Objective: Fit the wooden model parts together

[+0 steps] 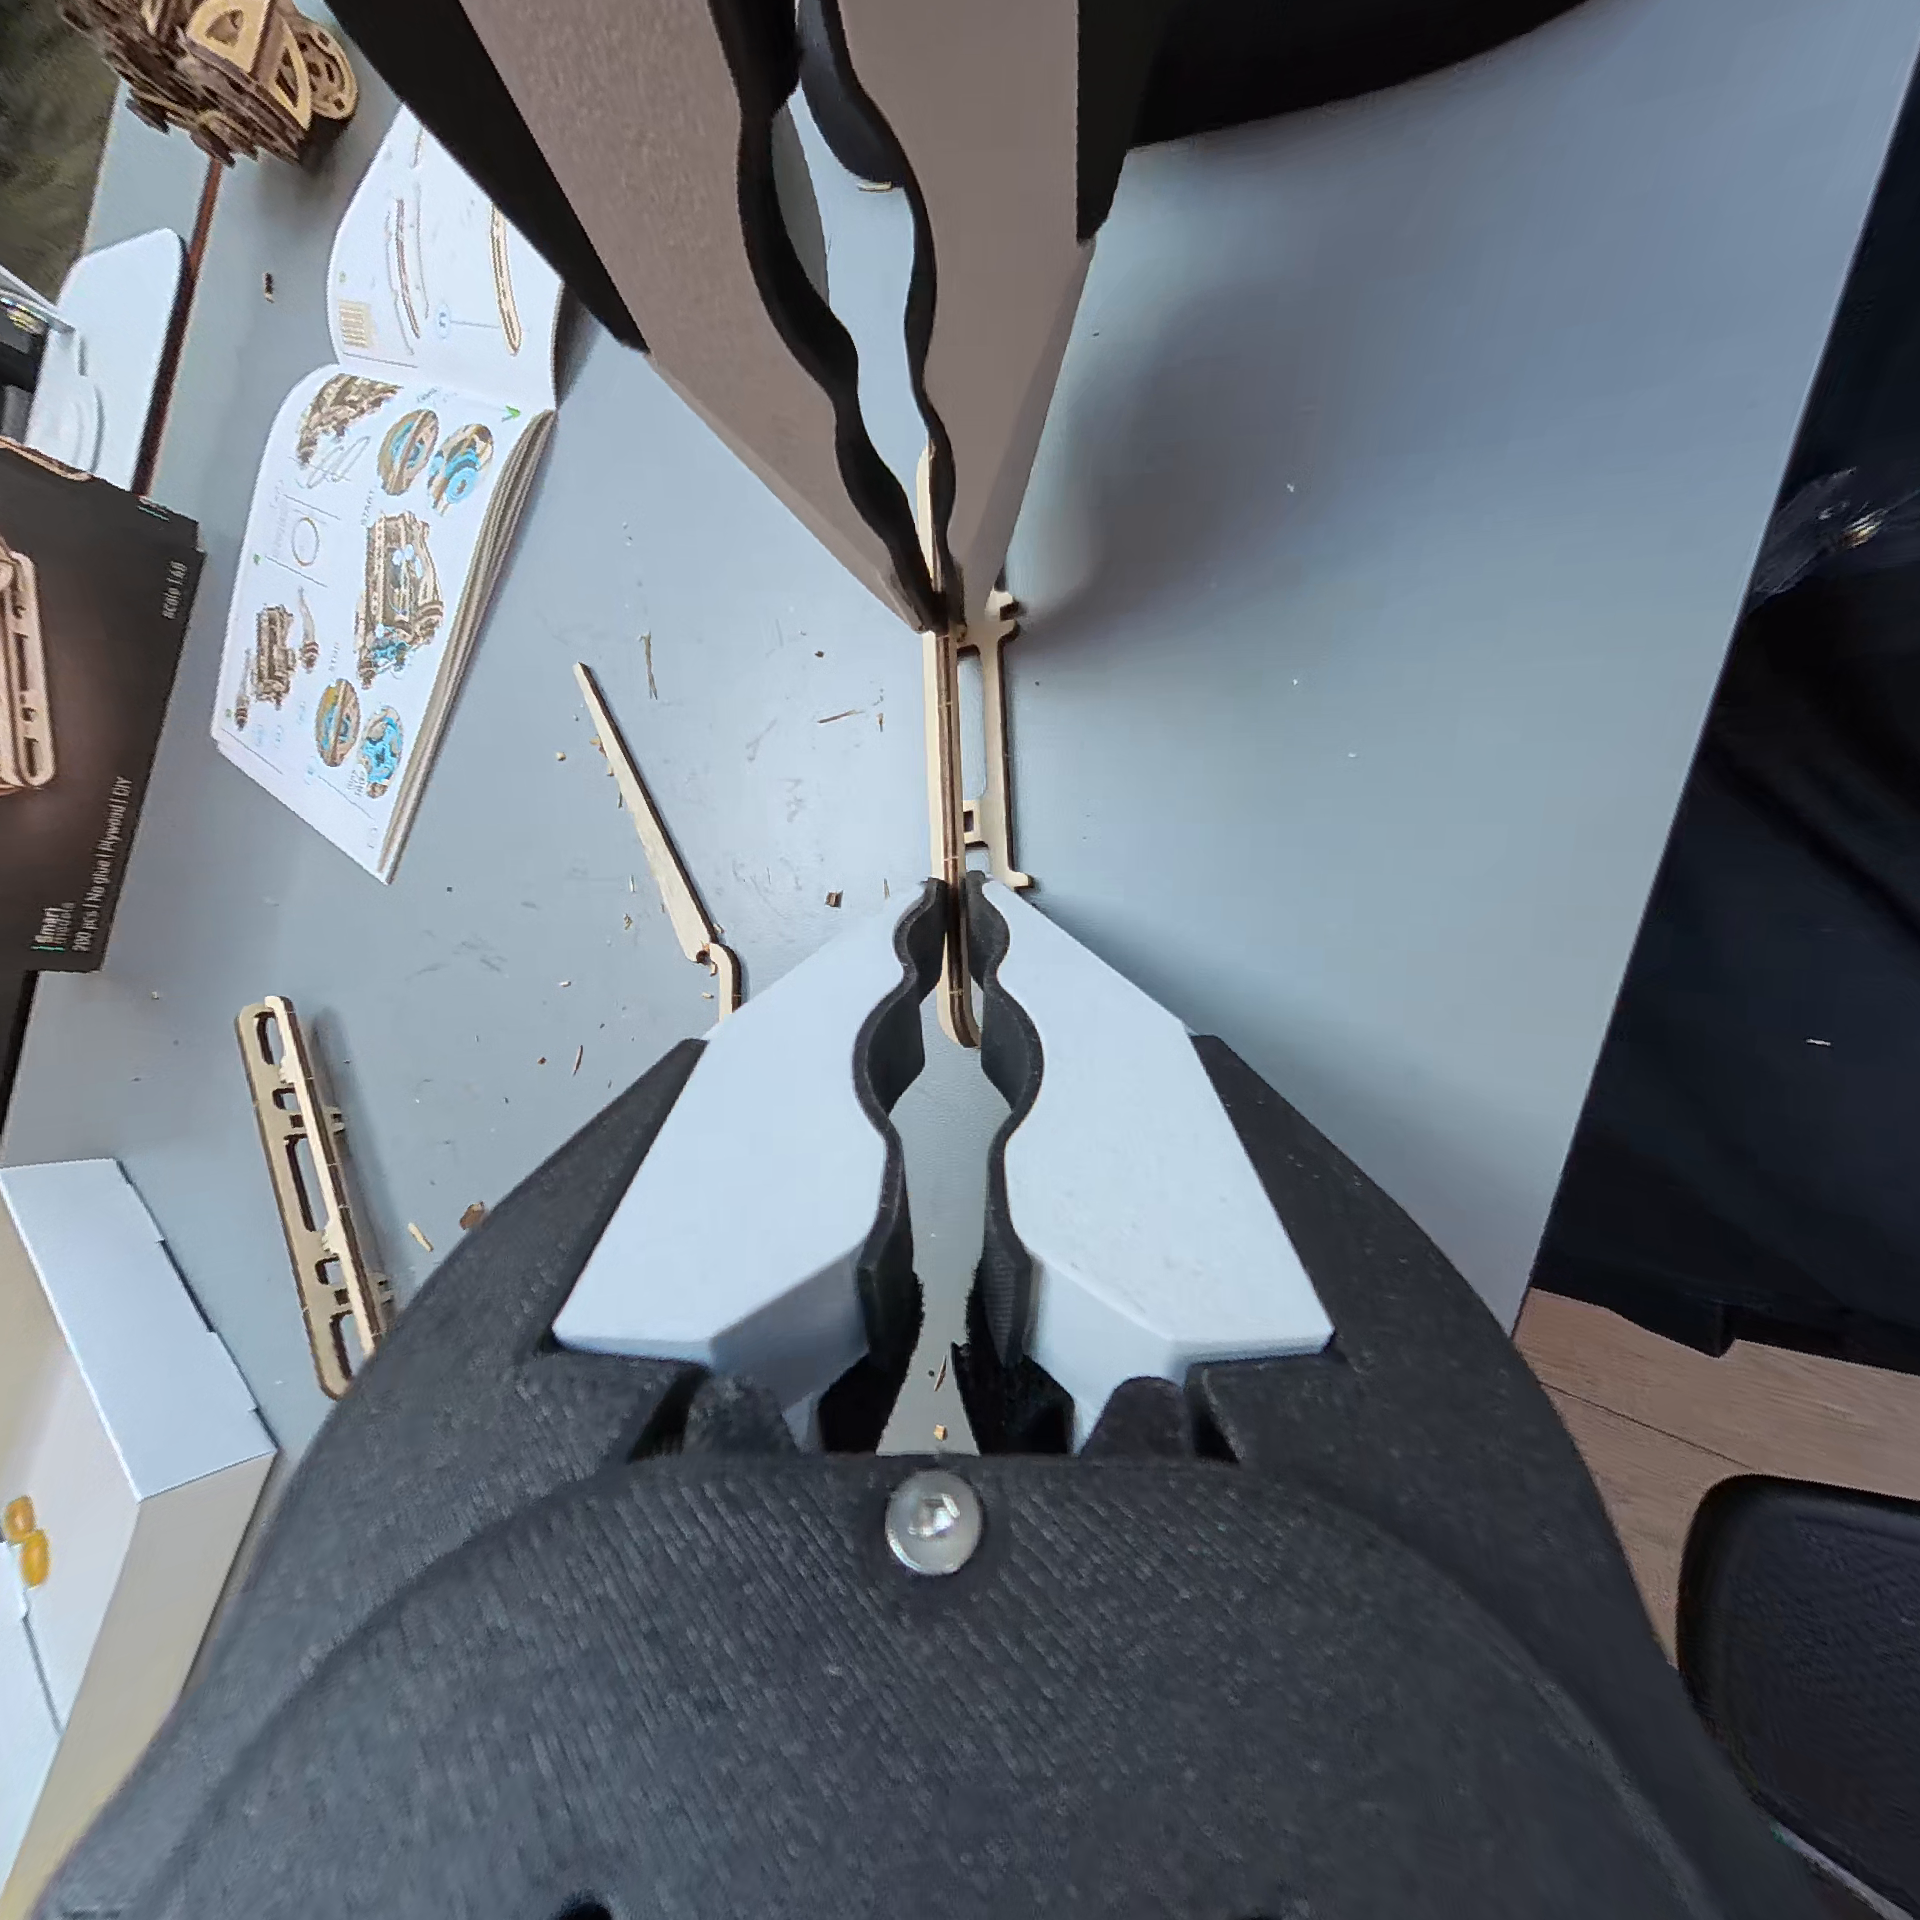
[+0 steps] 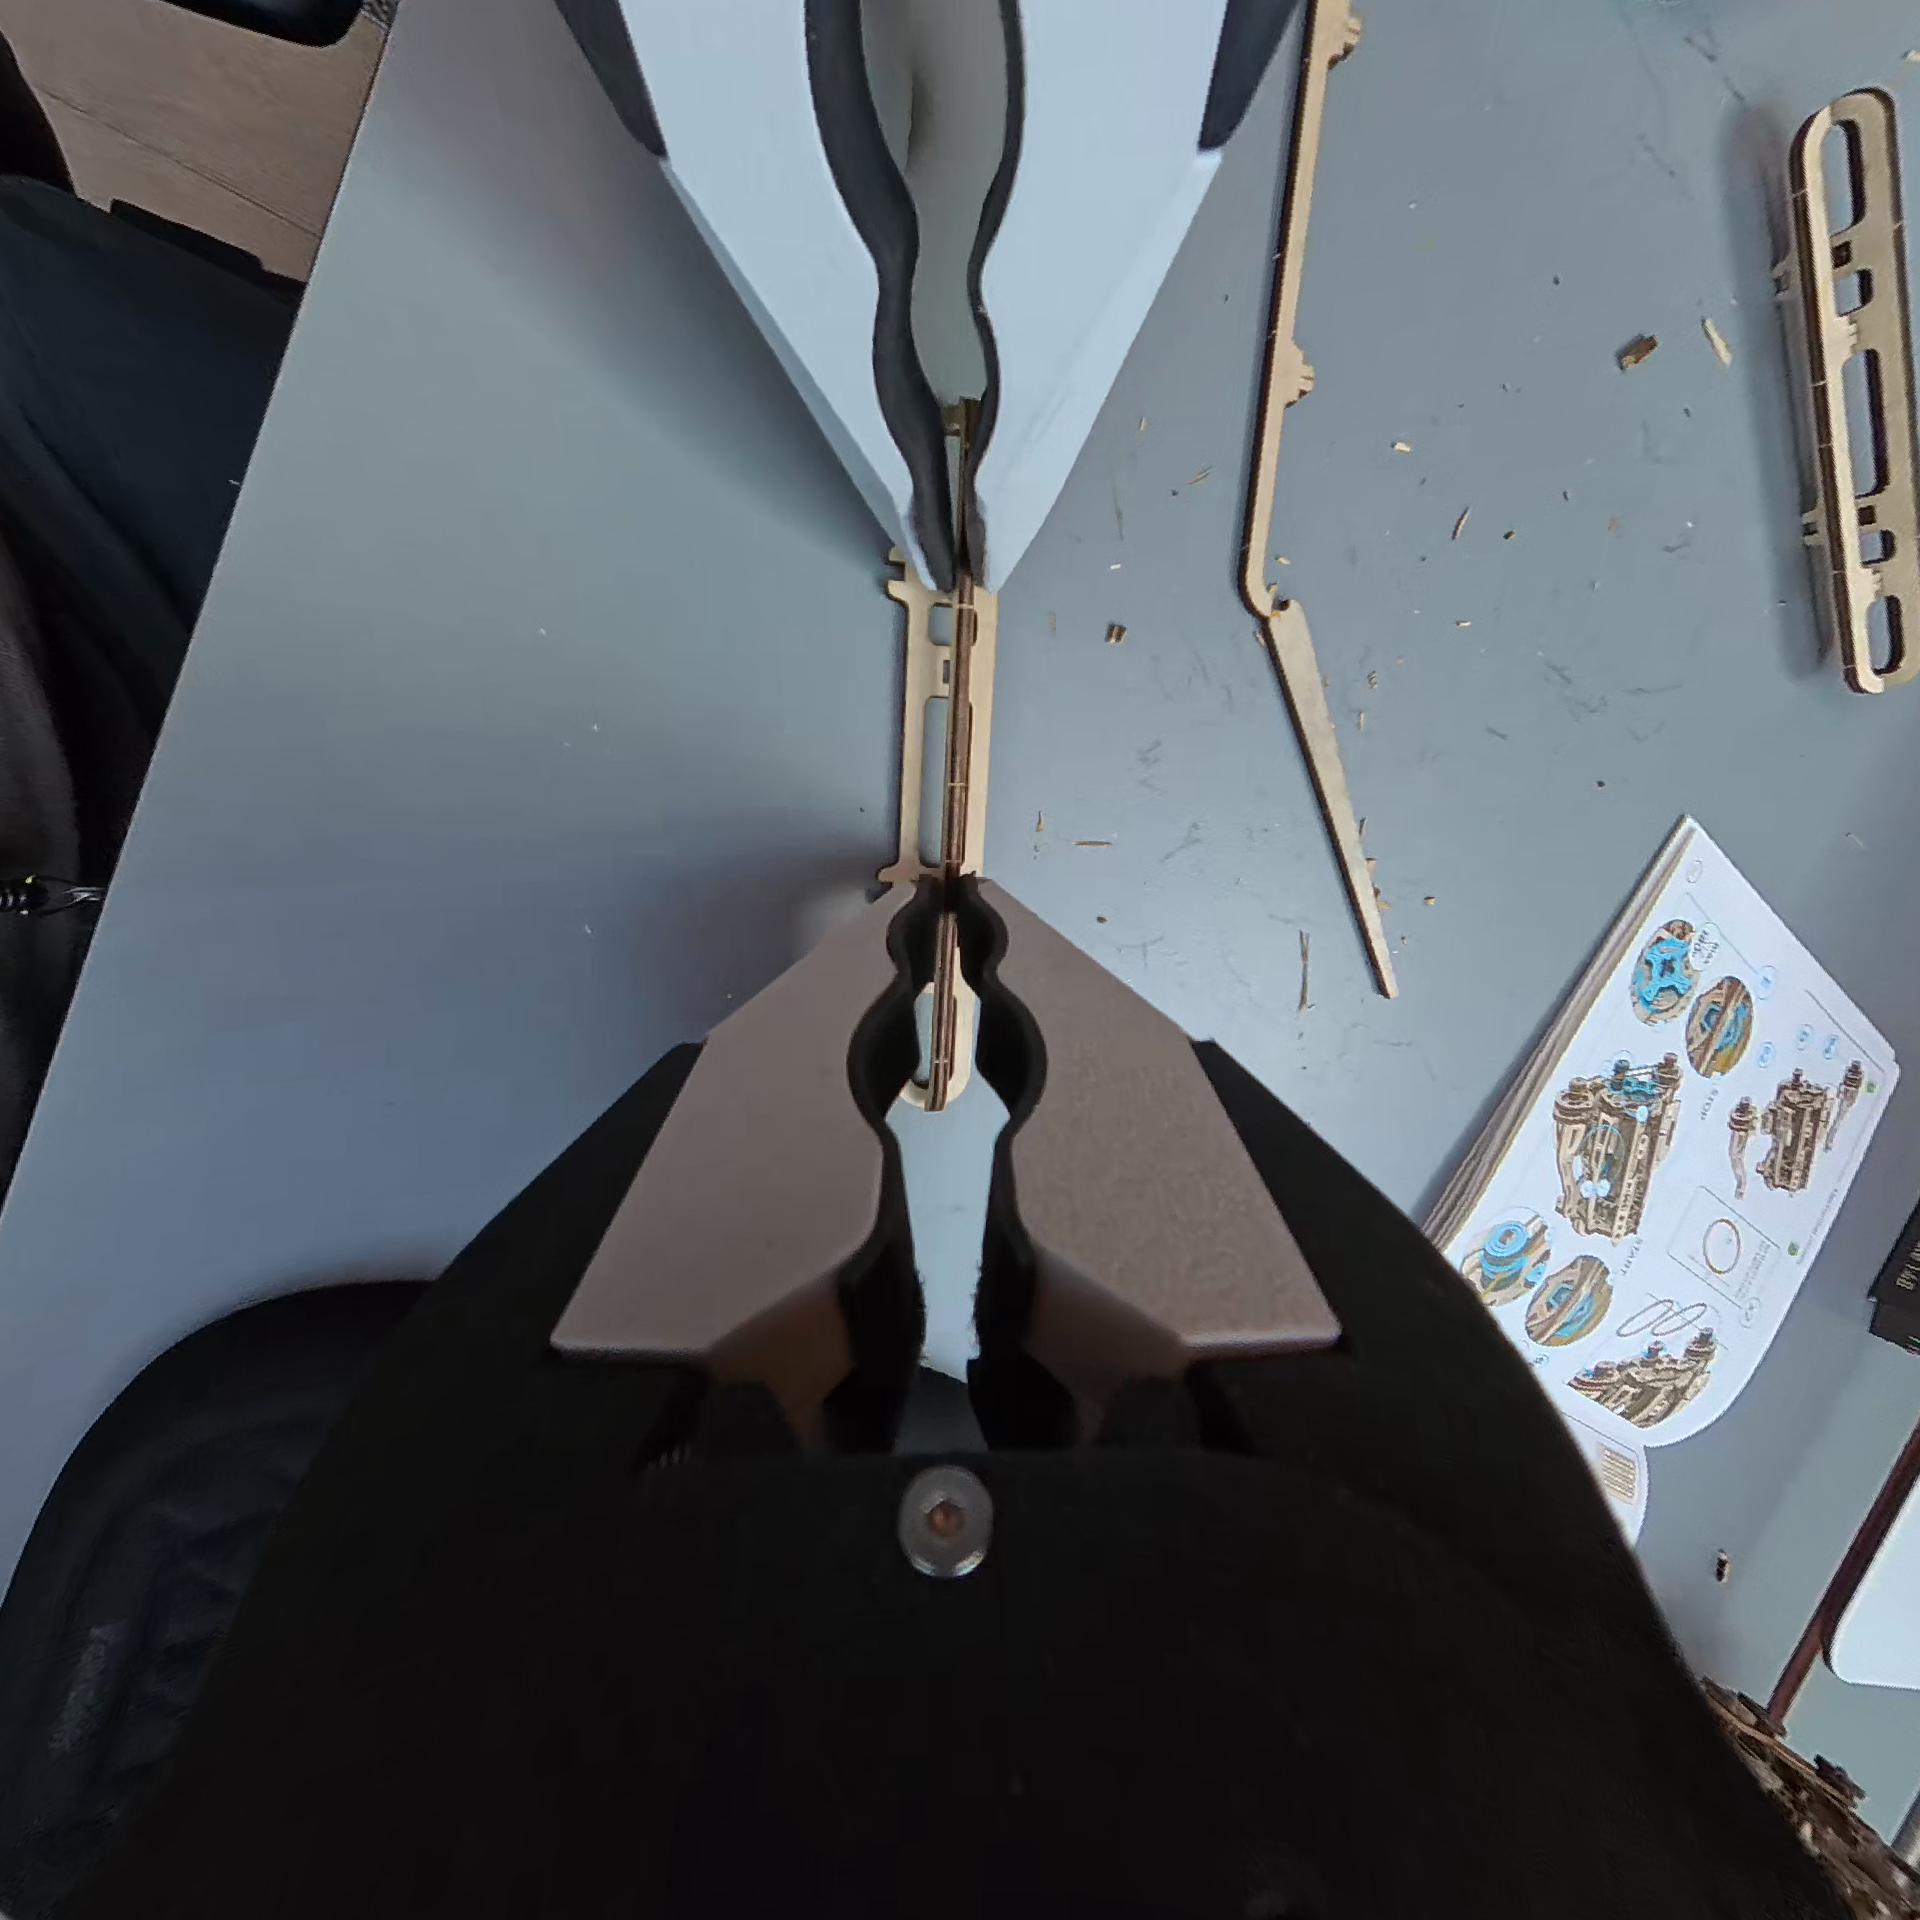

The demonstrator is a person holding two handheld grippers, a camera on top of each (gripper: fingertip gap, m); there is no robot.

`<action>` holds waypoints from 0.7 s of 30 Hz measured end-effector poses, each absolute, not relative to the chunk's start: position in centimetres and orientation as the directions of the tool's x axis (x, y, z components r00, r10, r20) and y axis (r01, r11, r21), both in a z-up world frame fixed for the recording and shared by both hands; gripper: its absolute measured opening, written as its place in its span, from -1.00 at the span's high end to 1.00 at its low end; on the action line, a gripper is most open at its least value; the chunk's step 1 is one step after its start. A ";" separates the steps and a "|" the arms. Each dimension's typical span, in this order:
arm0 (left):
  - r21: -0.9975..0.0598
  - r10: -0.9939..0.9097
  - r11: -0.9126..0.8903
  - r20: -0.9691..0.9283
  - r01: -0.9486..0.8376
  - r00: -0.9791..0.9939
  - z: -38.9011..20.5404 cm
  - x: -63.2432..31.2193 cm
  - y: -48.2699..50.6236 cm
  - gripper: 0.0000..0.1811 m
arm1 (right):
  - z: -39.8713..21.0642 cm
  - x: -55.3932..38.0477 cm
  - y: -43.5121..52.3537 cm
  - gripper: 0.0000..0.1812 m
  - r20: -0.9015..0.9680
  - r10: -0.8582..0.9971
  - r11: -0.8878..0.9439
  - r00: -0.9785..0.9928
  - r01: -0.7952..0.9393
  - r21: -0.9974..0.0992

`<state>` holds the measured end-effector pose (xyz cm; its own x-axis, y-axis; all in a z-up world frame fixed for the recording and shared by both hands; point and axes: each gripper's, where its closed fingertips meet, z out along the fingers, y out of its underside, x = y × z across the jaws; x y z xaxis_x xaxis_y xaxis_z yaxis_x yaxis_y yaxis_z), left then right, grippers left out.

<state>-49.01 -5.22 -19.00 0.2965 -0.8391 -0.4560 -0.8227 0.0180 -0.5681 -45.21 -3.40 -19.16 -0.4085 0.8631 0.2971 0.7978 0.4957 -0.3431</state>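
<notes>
A thin pale wooden part (image 1: 966, 748), two slotted strips joined side by side, is held edge-up above the grey table between both grippers. My left gripper (image 1: 956, 894), with light grey fingers, is shut on its near end. My right gripper (image 1: 940, 613), with brown fingers, faces it and is shut on the far end. In the right wrist view the same part (image 2: 940, 727) runs from my right gripper (image 2: 951, 888) up to my left gripper (image 2: 956, 566). The part's ends are hidden inside the black finger pads.
On the grey table (image 1: 1351, 623) lie a long thin wooden strip (image 1: 655, 821), a slotted wooden assembly (image 1: 312, 1195), an open instruction booklet (image 1: 384, 582), a black box (image 1: 73, 717), a white box (image 1: 114, 1330), a finished wooden model (image 1: 229, 73) and wood chips. The table edge is at the right. Tip to tip, the grippers are about 5 cm apart. The left tips stand about 20 cm off the slotted wooden assembly (image 1: 312, 1195). It is also in sight in the right wrist view (image 2: 1860, 408).
</notes>
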 end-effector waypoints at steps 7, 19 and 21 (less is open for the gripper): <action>-0.609 -0.859 -0.048 -0.379 -0.792 0.344 -19.0 -49.0 -5.2 0.99 | -19.2 -45.2 -3.4 0.98 0.283 0.874 0.477 -0.394 0.804 -0.354; -0.593 -0.879 -0.067 -0.345 -0.802 0.329 -19.0 -49.1 -5.1 0.99 | -19.0 -45.1 -3.5 0.87 0.035 0.898 0.424 -0.438 0.842 -0.334; -0.588 -0.880 -0.065 -0.348 -0.806 0.324 -19.0 -49.0 -5.1 0.99 | -18.8 -45.3 -3.6 0.98 0.041 0.894 0.432 -0.446 0.835 -0.340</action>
